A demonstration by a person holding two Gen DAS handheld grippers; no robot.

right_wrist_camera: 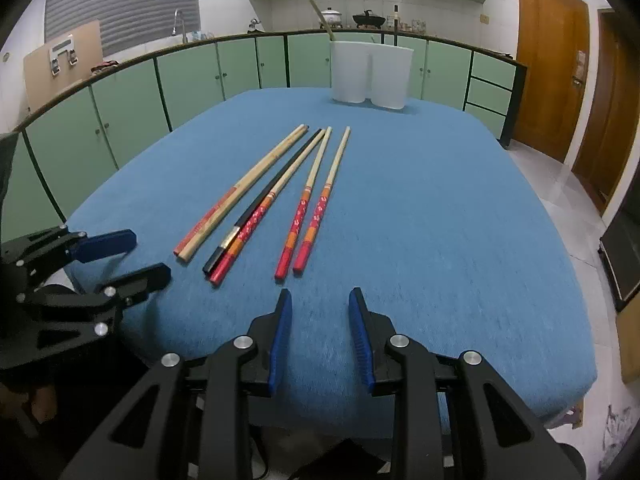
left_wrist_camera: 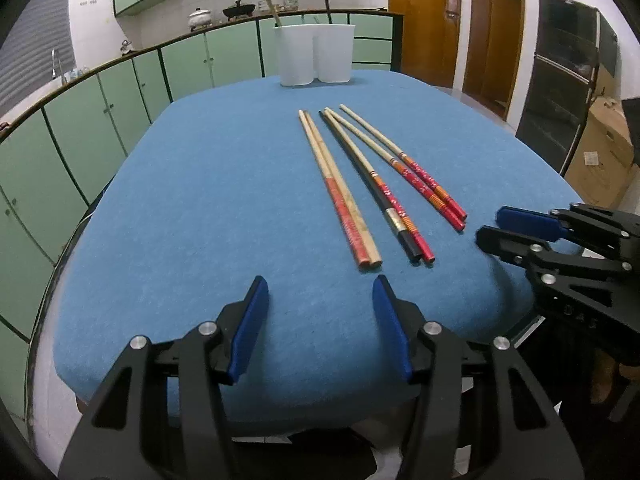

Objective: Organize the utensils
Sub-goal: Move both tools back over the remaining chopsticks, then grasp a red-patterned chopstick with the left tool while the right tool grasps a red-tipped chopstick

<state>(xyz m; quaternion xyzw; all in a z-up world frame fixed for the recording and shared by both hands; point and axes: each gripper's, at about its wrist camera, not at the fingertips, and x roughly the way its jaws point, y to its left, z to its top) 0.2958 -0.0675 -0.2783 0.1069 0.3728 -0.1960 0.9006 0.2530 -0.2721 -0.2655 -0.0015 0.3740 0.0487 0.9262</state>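
Black skeletal gripper frames, blue pads (ribbed), silver screws

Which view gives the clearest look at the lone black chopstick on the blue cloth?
The right wrist view: the black chopstick shows its full length and silver band. In the left wrist view it lies partly behind a red-ended chopstick.

Blue tablecloth, red-patterned bamboo chopsticks, one black chopstick, white translucent holders, mint-green cabinets
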